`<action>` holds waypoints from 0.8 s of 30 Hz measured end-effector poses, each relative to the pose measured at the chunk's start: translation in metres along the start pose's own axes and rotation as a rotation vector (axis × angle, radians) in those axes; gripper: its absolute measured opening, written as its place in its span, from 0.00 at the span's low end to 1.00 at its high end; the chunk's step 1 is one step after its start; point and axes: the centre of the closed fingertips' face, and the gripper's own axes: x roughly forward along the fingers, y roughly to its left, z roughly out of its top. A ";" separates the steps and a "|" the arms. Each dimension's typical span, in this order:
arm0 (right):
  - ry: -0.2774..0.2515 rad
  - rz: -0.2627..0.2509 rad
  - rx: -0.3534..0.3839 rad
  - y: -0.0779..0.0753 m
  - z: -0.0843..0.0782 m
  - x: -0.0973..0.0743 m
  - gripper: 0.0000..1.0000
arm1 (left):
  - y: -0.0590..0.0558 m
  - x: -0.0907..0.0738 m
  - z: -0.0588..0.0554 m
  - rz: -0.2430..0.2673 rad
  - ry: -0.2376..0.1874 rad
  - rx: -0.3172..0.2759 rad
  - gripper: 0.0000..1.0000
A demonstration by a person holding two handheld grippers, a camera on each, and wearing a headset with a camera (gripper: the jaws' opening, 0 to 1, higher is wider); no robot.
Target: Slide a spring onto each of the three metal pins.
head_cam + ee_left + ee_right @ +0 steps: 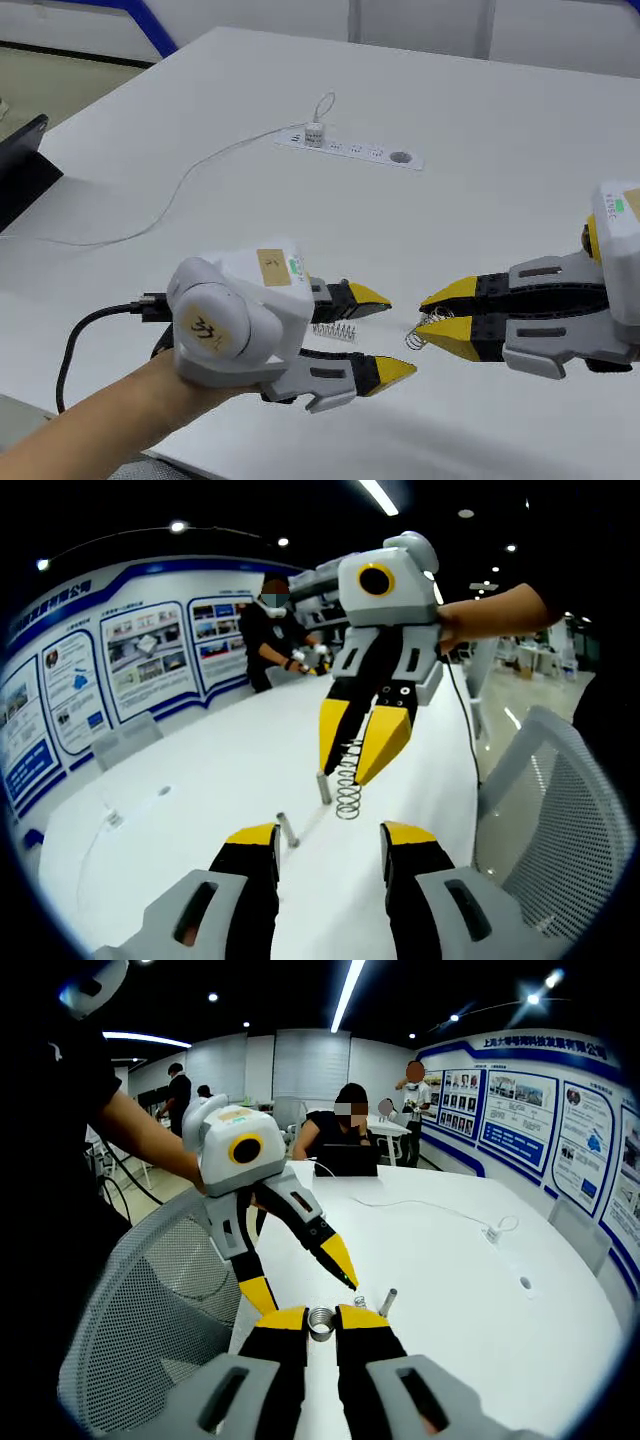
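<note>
Right fingers (pixel 283 1328) pinch a spring (pixel 320 1325), coil axis running out past the tips. Nearest pin (pixel 387 1302) just beyond, slightly right. Left fingers (pixel 252 852) spread, empty.

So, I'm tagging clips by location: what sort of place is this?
Probably an open office or company showroom: a large white table, blue display boards on the wall, and a mesh chair.
</note>
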 end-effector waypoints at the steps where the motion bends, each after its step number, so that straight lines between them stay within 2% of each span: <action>1: 0.005 -0.002 0.002 -0.001 -0.001 0.000 0.11 | 0.004 -0.003 -0.003 0.019 0.004 -0.005 0.45; 3: 0.012 -0.010 0.003 -0.004 -0.003 0.000 0.11 | 0.010 -0.007 -0.007 0.047 0.007 -0.018 0.51; 11: 0.034 -0.040 0.012 -0.016 -0.009 -0.003 0.11 | 0.032 -0.027 -0.019 0.130 0.007 -0.073 0.63; 17: 0.052 -0.074 0.022 -0.029 -0.014 -0.005 0.11 | 0.041 -0.040 -0.033 0.187 0.011 -0.117 0.73; 22: 0.054 -0.125 0.041 -0.046 -0.016 -0.009 0.11 | 0.045 -0.048 -0.044 0.221 0.018 -0.150 0.79; 24: 0.051 -0.143 0.056 -0.053 -0.017 -0.010 0.11 | 0.049 -0.052 -0.047 0.250 0.018 -0.161 0.84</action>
